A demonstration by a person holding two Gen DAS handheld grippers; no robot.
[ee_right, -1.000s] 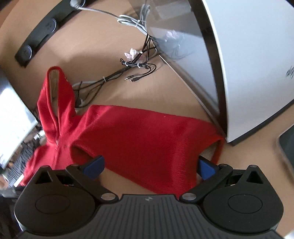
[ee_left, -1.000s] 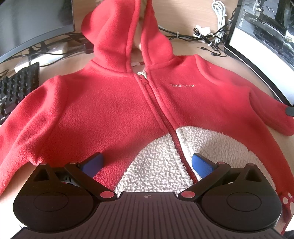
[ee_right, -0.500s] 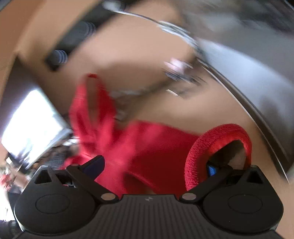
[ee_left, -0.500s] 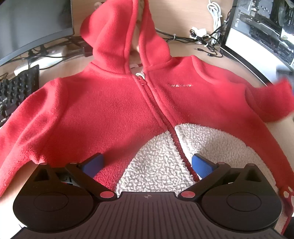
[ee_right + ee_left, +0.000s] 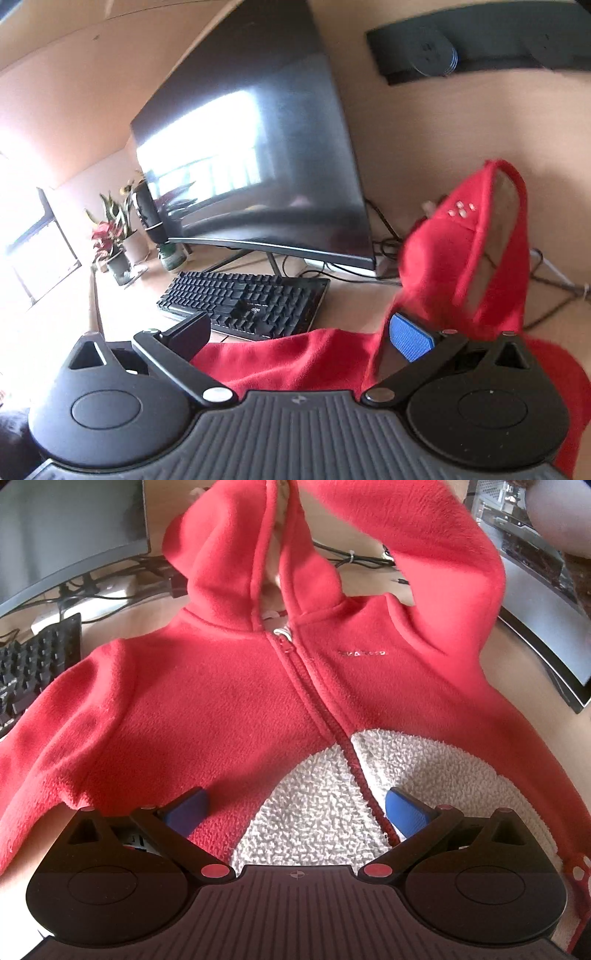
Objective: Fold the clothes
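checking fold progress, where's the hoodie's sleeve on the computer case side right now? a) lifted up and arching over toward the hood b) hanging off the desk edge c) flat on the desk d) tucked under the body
a: in the left wrist view the sleeve rises off the desk and arches above the hoodie toward the hood.

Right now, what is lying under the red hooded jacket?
The jacket lies spread on a wooden desk, visible around its edges. Whether anything else is beneath it cannot be seen; the fabric covers that part.
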